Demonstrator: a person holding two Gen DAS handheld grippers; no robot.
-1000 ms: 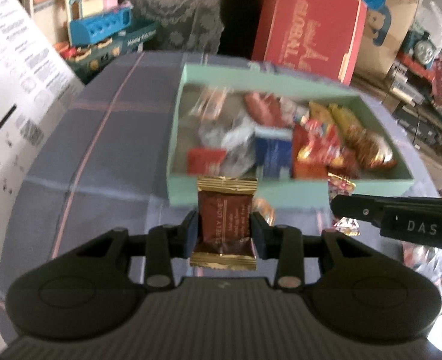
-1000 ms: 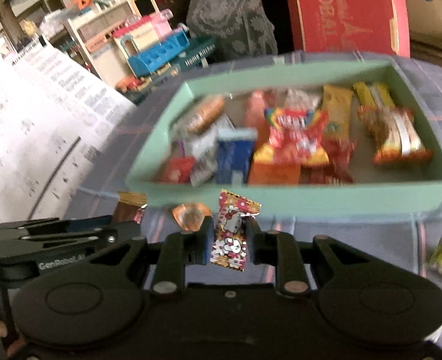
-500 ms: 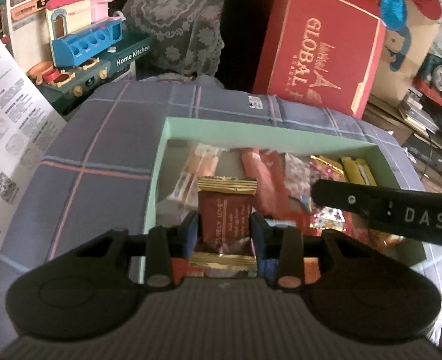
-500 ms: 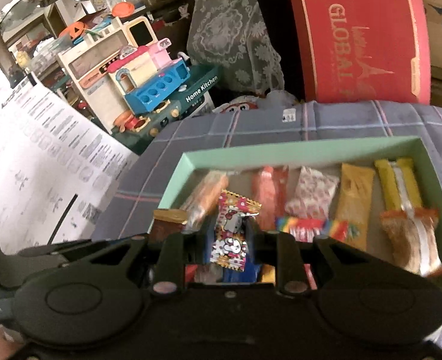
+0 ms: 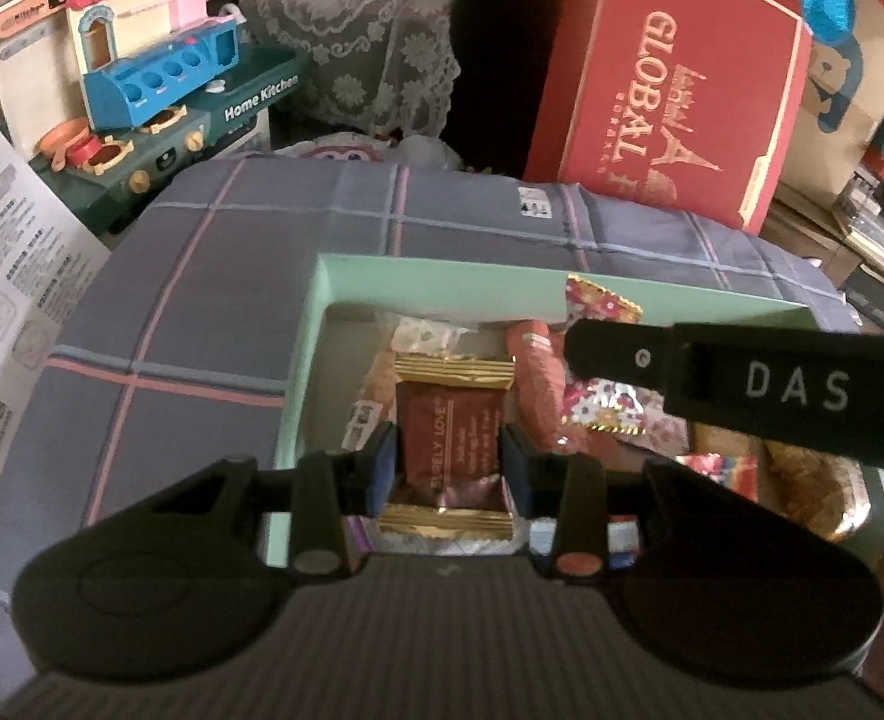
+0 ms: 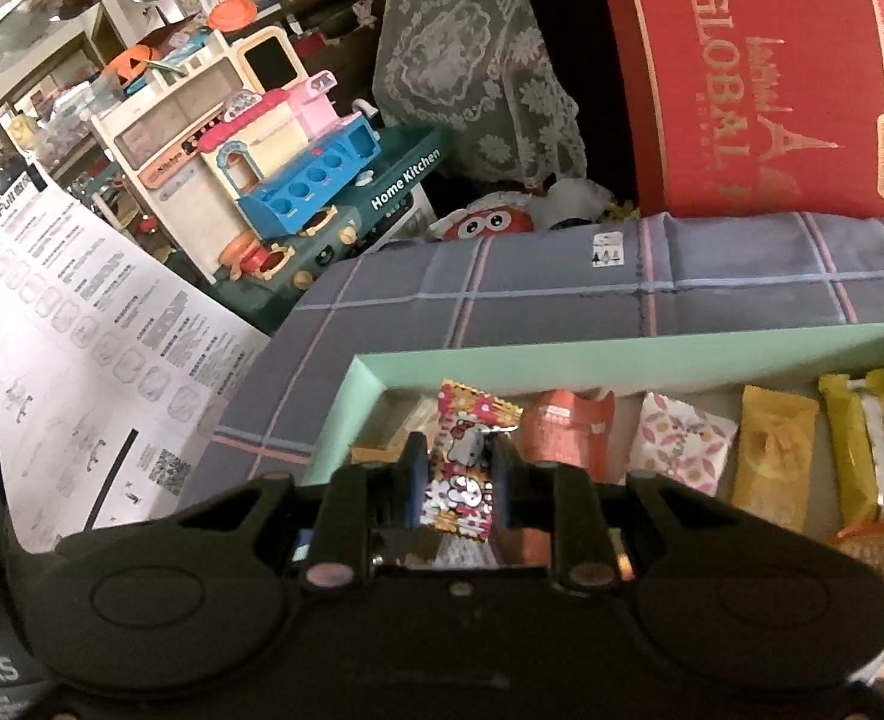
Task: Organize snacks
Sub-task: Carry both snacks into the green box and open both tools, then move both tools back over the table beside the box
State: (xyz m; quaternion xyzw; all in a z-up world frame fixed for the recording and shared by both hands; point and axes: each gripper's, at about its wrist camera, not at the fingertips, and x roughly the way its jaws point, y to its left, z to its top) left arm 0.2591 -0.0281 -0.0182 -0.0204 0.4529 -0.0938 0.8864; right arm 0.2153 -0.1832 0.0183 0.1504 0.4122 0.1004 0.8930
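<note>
Left hand-held gripper (image 5: 448,468) pinching a brown gold-edged snack packet (image 5: 449,447) above the mint-green box (image 5: 307,360). Right hand-held gripper (image 6: 459,474) clamped on a Hello Kitty candy wrapper (image 6: 465,462), also over the box's snacks.

Pretty cluttered room, dim at the back with daylight coming in from around 9 o'clock. The table wears a grey-blue plaid cloth (image 5: 214,324) with pink and pale lines. At 10 o'clock there's a toy kitchen (image 6: 298,180) marked "Home Kitchen", cream, pink and blue. A lace cover (image 6: 478,60) drapes over something dark at 12. A big red box (image 5: 670,90) reading "GLOBAL" leans at 1 o'clock. A white printed sheet (image 6: 82,348) with QR codes runs along 9 o'clock. Shelves with bowls sit way back at 11.
</note>
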